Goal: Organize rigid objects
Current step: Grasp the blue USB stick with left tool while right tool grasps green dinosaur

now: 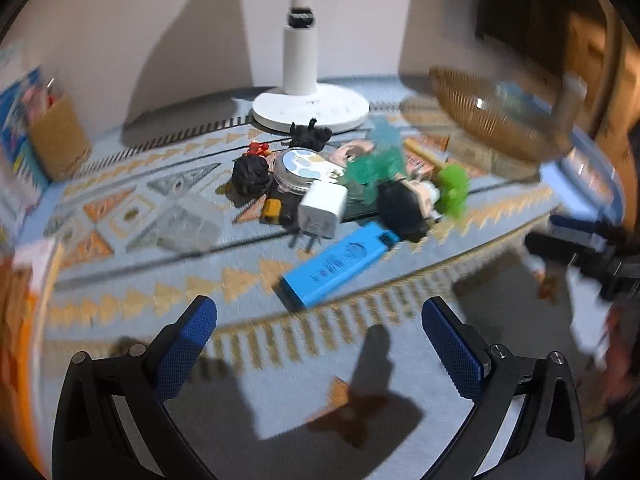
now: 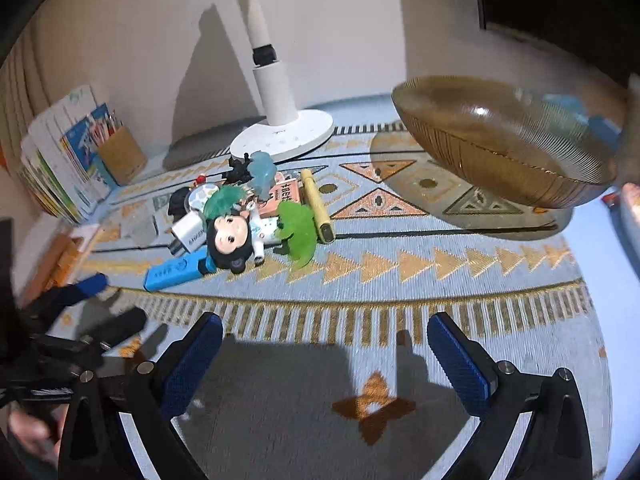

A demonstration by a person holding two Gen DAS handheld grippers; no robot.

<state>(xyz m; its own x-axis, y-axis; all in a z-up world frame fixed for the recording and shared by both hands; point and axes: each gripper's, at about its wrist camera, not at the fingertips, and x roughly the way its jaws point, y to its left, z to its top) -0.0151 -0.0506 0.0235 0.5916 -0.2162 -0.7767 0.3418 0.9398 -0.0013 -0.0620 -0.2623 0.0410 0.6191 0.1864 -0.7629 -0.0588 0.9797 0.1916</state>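
Both grippers hang above the near edge of the patterned blue and orange woven mat [image 2: 400,264], and neither has anything in it. The left gripper [image 1: 320,344] has its blue-padded fingers spread wide, and so does the right gripper [image 2: 325,354]; the jaws of each are released with only mat showing between them.

The things to be sorted lie in a loose heap at the middle of the mat, just in front of the round white lamp base [image 2: 282,136]. Nearest the grippers is a flat bright-blue plastic stick [image 1: 338,264], lying alone at the near edge of the heap. Just behind it sit a white cube-shaped plug charger [image 1: 322,210], a small doll with a big black-haired head [image 2: 231,242], a fuzzy green dinosaur figure [image 2: 298,226] and a yellow pen-like tube [image 2: 316,204], with a round clear lidded tin [image 1: 298,168] and darker small figures farther back, touching one another.

Over on the far right an amber ribbed glass bowl [image 2: 512,140] stands tilted, lifted off the mat at its near side; what supports it I cannot tell. It looks empty.

To my eye the sorting has not begun: this is the approach before a first pick. The next move calls for one gripper to drop to an outlying piece, probably the blue stick, and close across its narrow width, then carry it right to the bowl.
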